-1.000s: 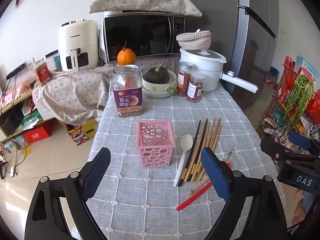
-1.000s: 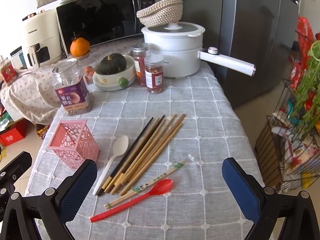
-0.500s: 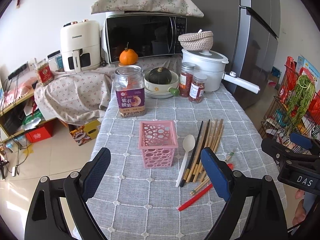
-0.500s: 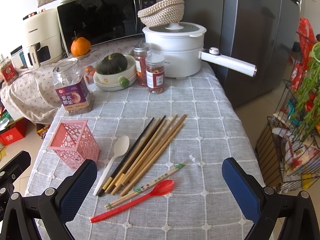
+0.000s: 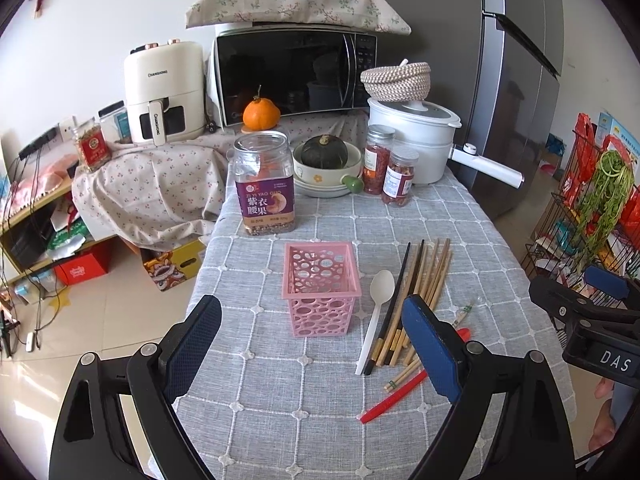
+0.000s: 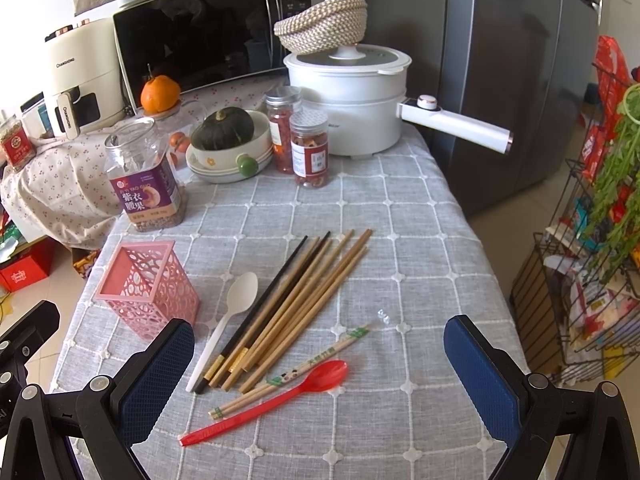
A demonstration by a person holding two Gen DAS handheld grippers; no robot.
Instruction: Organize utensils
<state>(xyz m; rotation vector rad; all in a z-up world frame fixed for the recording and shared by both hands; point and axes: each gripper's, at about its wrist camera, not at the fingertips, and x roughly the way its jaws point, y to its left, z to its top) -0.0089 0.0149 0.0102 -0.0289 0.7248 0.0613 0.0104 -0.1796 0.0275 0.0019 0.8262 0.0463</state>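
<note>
Here, both grippers spread wide, holding nothing. Left gripper [image 5: 312, 344] hangs above the near part of the table, its blue pads either side of the pink holder in view. Right gripper [image 6: 320, 376] likewise wide apart, framing the loose utensils from the near edge; neither touches anything.

Table [image 6: 420, 216] covered in a grey checked cloth. Pink perforated holder [image 5: 321, 288] stands upright left of the utensils, square mouth up, nothing visible inside. Just right of it the white spoon [image 6: 228, 322], bowl pointing away, handle toward the camera. Beside the spoon a fan of chopsticks [image 6: 304, 300]: two dark ones with gold bands nearest the spoon, then several plain wooden ones, all lying diagonally, tips toward the far right, touching or nearly so. Nearer the edge a printed pair of chopsticks [image 6: 296, 372] lies at a flatter angle, one end under or against the wooden bundle; cannot tell which. Red spoon [image 6: 272, 400] lies closest to the near edge, just beside the printed pair, bowl to the right.

Far end of table: cashew jar [image 5: 265, 184] with purple label, bowl with a dark green squash [image 5: 325, 152], two small jars [image 6: 298, 140] of red contents, white electric pot [image 6: 352, 100] with a woven basket [image 6: 322, 24] on its lid. Behind: microwave [image 5: 292, 76], an orange [image 5: 261, 114], air fryer [image 5: 164, 92]. Wire rack [image 6: 592, 280] with greens at right
</note>
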